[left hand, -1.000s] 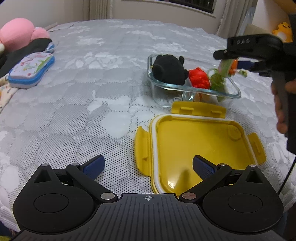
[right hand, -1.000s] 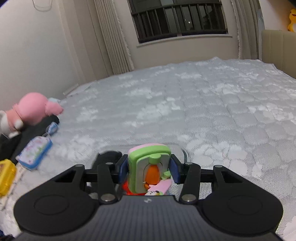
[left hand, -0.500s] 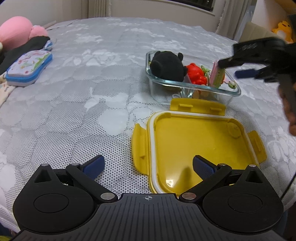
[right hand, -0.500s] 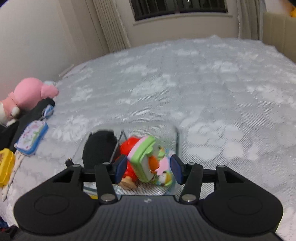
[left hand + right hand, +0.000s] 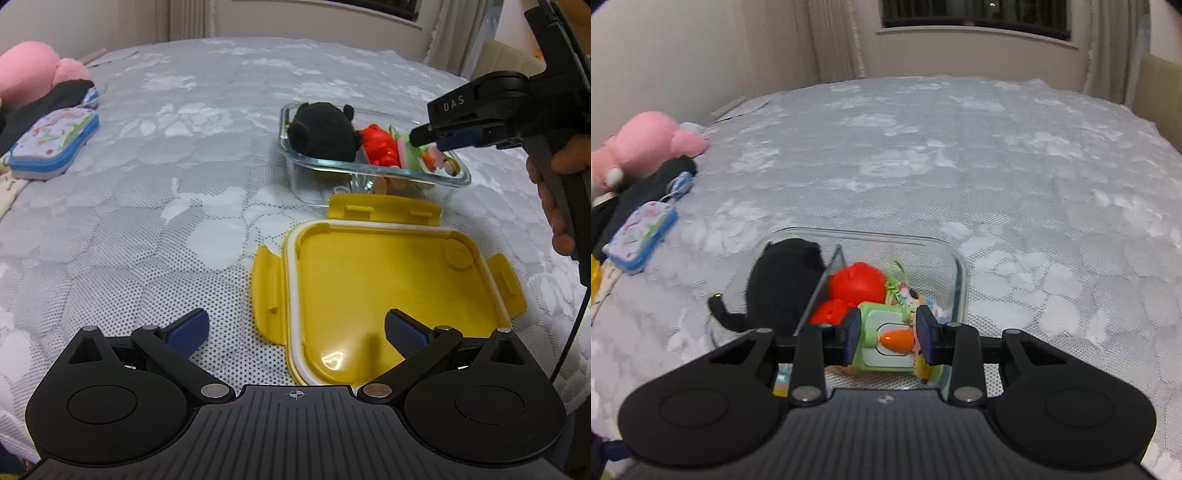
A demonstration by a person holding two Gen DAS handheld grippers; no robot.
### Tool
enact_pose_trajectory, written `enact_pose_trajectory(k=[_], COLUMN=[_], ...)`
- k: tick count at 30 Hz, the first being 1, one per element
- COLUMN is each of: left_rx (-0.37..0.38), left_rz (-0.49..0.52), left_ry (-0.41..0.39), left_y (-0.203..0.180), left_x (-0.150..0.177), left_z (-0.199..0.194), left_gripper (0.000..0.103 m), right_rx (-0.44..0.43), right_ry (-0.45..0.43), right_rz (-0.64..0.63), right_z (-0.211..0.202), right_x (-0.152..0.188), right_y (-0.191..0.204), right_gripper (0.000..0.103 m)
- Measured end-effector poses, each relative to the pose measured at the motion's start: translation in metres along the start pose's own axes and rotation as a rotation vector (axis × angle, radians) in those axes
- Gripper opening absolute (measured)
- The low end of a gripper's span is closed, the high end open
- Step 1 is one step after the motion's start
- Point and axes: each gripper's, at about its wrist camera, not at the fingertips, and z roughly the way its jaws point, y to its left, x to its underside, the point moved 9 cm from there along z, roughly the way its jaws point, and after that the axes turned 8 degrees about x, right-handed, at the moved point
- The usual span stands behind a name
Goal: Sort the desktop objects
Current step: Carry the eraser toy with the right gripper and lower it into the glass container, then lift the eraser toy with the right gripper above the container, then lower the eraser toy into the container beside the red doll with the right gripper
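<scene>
glass container (image 5: 960, 269): on the bed, black plush (image 5: 783, 284) one side, red toy (image 5: 857, 282) other side
right gripper (image 5: 888, 339): clamped on green carrot toy (image 5: 886, 341), down inside it
left gripper (image 5: 293, 328): wide open, empty, over yellow lid (image 5: 373, 291)

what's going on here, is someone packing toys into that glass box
Yes. A person holds a gripper in each hand over a bed. The right gripper is lowered into the glass box, its fingers on either side of a green toy with an orange carrot. A black plush and a red toy already lie in the box, on opposite sides of a divider. The left gripper hovers open and empty above the yellow lid, which lies inside-up in front of the box.
</scene>
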Motion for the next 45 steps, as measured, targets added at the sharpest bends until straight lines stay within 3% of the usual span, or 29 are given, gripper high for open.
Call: enact_pose_trajectory(k=[3,4,5,9,27,32,42,45], left_rx=[-0.009,-0.007,-0.006,-0.009,-0.006,-0.007,0.012,0.02], left_rz=[0.01,0.011,0.013,0.024,0.022,0.02,0.021,0.019], left_ry=[-0.004,-0.002,-0.001,0.0,-0.005,-0.005,0.0,-0.002], left_y=[-0.001,-0.001,-0.002,-0.003,-0.002,-0.001,-0.005,-0.007], left_x=[-0.001,-0.001,-0.001,-0.001,-0.002,-0.001,0.002,0.002], left_z=[0.0,0.001,0.001,0.0,-0.004,-0.004,-0.002,-0.002], left_gripper=[0.103,0.103,0.103,0.103,0.103,0.103,0.103,0.103], right_rx=[-0.004,-0.006,-0.007,-0.013,-0.039,-0.032,-0.105,-0.096], right_ry=[-0.022,-0.03,-0.037,-0.067,-0.198,-0.146,0.037,0.052], right_rz=[0.013,0.018,0.022,0.04,0.121,0.121,0.248,0.222], right_z=[-0.003,-0.003,-0.004,-0.008,-0.024,-0.007,-0.008,-0.003], right_x=[-0.008,-0.01,-0.013,-0.023,-0.068,-0.054,-0.023,-0.02], right_y=[-0.001,-0.001,-0.002,-0.003,-0.009,-0.012,-0.042,-0.039], right_gripper=[0.038,0.042,0.052,0.059,0.055,0.055,0.054,0.055])
